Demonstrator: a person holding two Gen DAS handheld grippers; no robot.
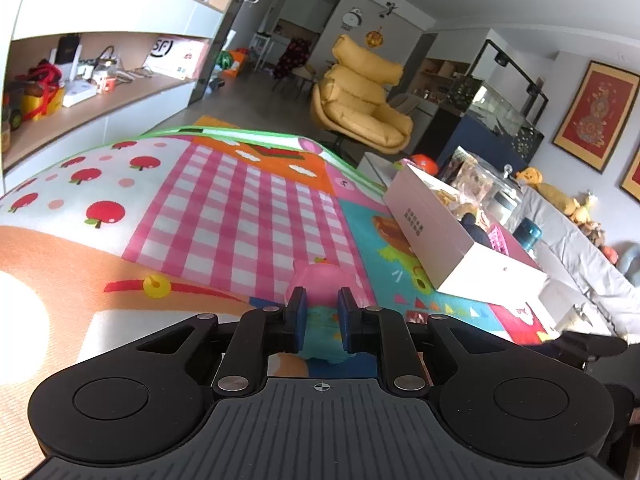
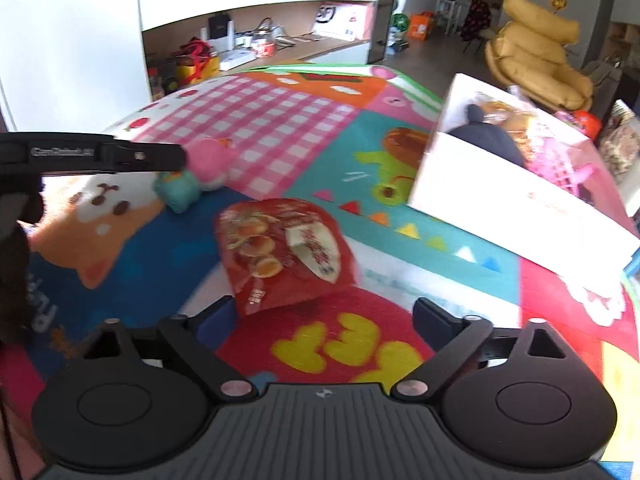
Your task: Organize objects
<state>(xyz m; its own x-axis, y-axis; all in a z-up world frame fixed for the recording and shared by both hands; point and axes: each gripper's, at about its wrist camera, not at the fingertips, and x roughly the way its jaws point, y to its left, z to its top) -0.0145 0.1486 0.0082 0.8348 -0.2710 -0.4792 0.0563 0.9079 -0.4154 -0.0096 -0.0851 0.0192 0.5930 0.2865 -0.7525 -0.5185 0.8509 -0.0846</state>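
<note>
The pink-and-teal plush toy (image 1: 320, 300) sits on the colourful play mat (image 1: 224, 200), clamped between the pads of the left gripper (image 1: 322, 312). The right gripper (image 2: 324, 312) hangs wide open with nothing between its pads, just over a red snack bag (image 2: 286, 250) lying on the mat. A white cardboard box (image 2: 500, 196), already holding toys and snacks, stands on the mat's right side, near both; a yellow lounge chair (image 1: 360, 96) stands beyond.

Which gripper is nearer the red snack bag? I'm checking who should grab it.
Right. The right gripper hovers open just short of the red snack bag; the left gripper is farther off, shut on the pink plush toy.
</note>
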